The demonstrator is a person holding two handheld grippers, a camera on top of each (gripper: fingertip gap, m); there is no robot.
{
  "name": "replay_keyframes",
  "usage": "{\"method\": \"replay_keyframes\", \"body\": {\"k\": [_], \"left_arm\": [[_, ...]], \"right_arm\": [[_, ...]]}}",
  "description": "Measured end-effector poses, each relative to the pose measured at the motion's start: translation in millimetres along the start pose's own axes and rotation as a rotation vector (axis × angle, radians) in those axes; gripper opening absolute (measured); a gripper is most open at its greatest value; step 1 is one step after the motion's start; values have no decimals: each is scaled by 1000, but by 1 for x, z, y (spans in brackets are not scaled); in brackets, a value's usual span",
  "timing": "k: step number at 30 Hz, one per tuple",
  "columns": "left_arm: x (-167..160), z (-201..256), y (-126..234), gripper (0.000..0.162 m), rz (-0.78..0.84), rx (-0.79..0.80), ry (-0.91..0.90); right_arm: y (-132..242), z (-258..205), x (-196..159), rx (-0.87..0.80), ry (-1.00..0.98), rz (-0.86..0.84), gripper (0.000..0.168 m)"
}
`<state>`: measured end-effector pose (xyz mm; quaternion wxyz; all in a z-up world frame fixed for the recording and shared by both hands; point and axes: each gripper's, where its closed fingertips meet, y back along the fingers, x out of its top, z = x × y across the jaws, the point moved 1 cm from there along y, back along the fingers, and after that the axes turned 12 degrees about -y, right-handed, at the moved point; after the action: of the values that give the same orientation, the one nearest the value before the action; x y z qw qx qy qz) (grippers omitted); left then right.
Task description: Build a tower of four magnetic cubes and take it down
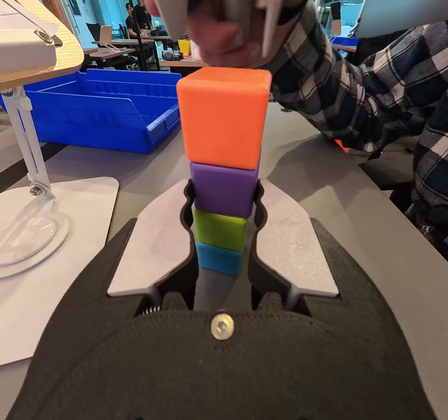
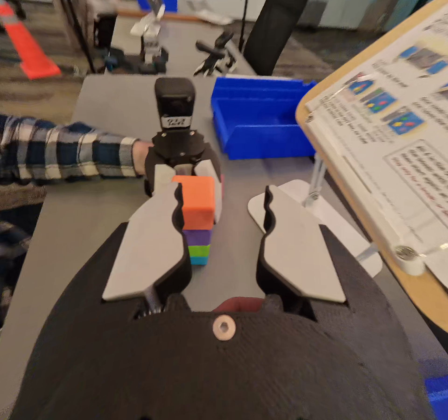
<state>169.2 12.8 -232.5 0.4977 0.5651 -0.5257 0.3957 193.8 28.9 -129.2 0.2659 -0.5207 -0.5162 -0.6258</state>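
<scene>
A tower of four cubes stands on the grey table (image 1: 327, 190): orange cube (image 1: 223, 115) on top, then purple cube (image 1: 224, 188), green cube (image 1: 220, 229) and blue cube (image 1: 219, 258) at the bottom. My left gripper (image 1: 225, 190) is shut on the purple cube, one fingertip on each side. My right gripper (image 2: 223, 191) is open and hovers above the tower, its left fingertip (image 2: 177, 204) beside the orange cube (image 2: 198, 202). It shows blurred over the orange cube in the left wrist view (image 1: 219, 45). The left gripper (image 2: 186, 178) shows behind the tower.
A blue bin (image 1: 97, 108) stands behind the tower, also in the right wrist view (image 2: 261, 122). A white stand (image 1: 36, 214) carries a wooden board with an instruction sheet (image 2: 375, 117) beside the tower. A plaid sleeve (image 1: 363, 88) reaches in. An orange cone (image 2: 24, 45) is on the floor. The grippers' ends are close to 11 centimetres from one another.
</scene>
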Motion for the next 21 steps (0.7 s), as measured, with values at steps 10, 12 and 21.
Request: {"method": "replay_keyframes", "body": {"k": [10, 12, 21], "left_arm": [[0, 0, -1, 48, -6, 1, -4], [0, 0, -1, 48, -3, 2, -3], [0, 0, 0, 48, -8, 0, -1]], "right_arm": [[-46, -19, -41, -21, 0, -307, 55], [-45, -18, -40, -22, -6, -299, 53], [2, 18, 13, -31, -210, 23, 51]]}}
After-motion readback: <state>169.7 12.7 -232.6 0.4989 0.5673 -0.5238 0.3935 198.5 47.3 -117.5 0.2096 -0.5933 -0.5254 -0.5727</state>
